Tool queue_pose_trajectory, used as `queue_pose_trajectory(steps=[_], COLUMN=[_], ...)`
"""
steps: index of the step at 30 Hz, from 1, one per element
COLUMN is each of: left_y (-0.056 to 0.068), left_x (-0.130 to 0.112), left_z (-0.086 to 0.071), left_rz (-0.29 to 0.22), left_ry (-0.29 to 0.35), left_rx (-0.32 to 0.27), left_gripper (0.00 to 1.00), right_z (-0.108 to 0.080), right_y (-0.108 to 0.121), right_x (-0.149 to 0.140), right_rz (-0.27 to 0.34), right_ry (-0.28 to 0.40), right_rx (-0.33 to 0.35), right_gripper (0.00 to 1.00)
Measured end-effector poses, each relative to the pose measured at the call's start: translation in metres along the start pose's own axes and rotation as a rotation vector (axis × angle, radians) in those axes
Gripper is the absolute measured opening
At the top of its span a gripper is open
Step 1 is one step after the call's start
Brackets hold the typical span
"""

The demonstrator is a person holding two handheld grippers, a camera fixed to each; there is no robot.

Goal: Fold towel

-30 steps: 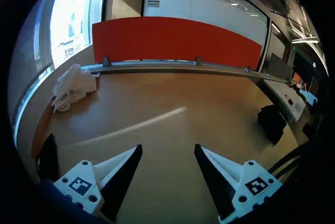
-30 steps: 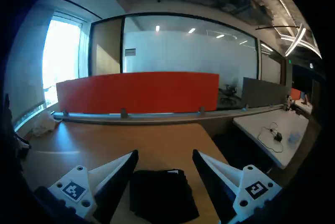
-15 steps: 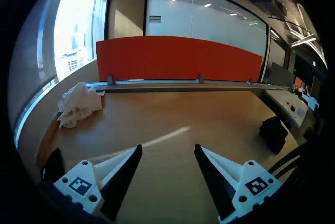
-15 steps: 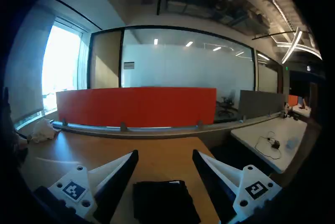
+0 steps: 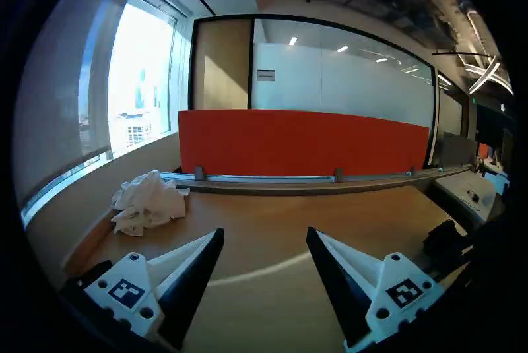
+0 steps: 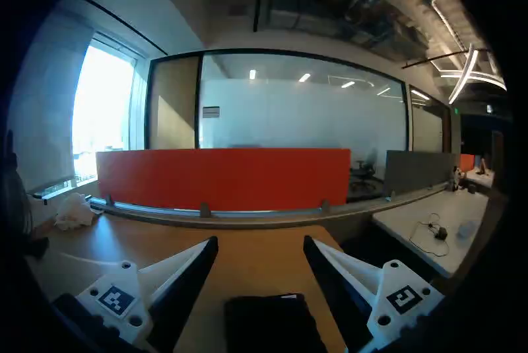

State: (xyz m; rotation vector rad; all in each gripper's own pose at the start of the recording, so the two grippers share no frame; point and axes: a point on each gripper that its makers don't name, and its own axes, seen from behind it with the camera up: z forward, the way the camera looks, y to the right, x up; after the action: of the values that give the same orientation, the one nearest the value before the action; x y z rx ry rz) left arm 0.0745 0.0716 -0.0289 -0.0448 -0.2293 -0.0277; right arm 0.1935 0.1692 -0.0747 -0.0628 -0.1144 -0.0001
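While the right gripper (image 6: 260,241) has its fingers spread wide with nothing pinched, a black folded cloth (image 6: 274,320) lies flat on the wooden table (image 6: 264,264) at 6 o'clock in the right gripper view, seen in the gap between the two fingers. Long axis looks to run 6-to-12, along the gripper's line of sight. Near end is cut off at the bottom, far short edge faces the divider.

Left gripper (image 5: 264,231) likewise: fingers apart, gripping nothing, bare tabletop below.

In the left gripper view the white towel (image 5: 148,202) sits at 9 o'clock, a crumpled heap on the table's far-left corner next to the sill, well apart from the fingers. No clear long axis and no edge pointing anywhere; heap is a bit wider than tall. It shows small in the right gripper view, also at 9 o'clock.

A dark lump (image 5: 445,241) is at 4 o'clock by the table's right edge, too dim to identify.

Farther back: metal rail (image 5: 277,181), then orange divider panel (image 5: 303,152) across the table's far side at 12 o'clock, and a glass wall (image 5: 343,79) behind it. Window (image 5: 138,105) is at 10 o'clock. White desk (image 6: 422,218) with a cable is at 3 o'clock in the right gripper view.
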Motion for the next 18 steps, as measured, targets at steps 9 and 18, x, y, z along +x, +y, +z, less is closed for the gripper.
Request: queue_pose_trajectory(steps=[9,18], left_y=[-0.016,-0.02], left_x=[0.019,0.024], left_z=[-0.001,0.0], left_rz=[-0.015,0.001], left_ry=[0.056,0.072], left_rx=[0.014,0.001], left_gripper=[0.92,0.93], right_z=[0.007,0.017], right_y=[-0.034,-0.075], right_x=[0.015,0.035], right_rz=[-0.017,-0.045], right_ry=[0.022,0.064], right_rx=[0.031,0.052], right_gripper=[1.0,1.0])
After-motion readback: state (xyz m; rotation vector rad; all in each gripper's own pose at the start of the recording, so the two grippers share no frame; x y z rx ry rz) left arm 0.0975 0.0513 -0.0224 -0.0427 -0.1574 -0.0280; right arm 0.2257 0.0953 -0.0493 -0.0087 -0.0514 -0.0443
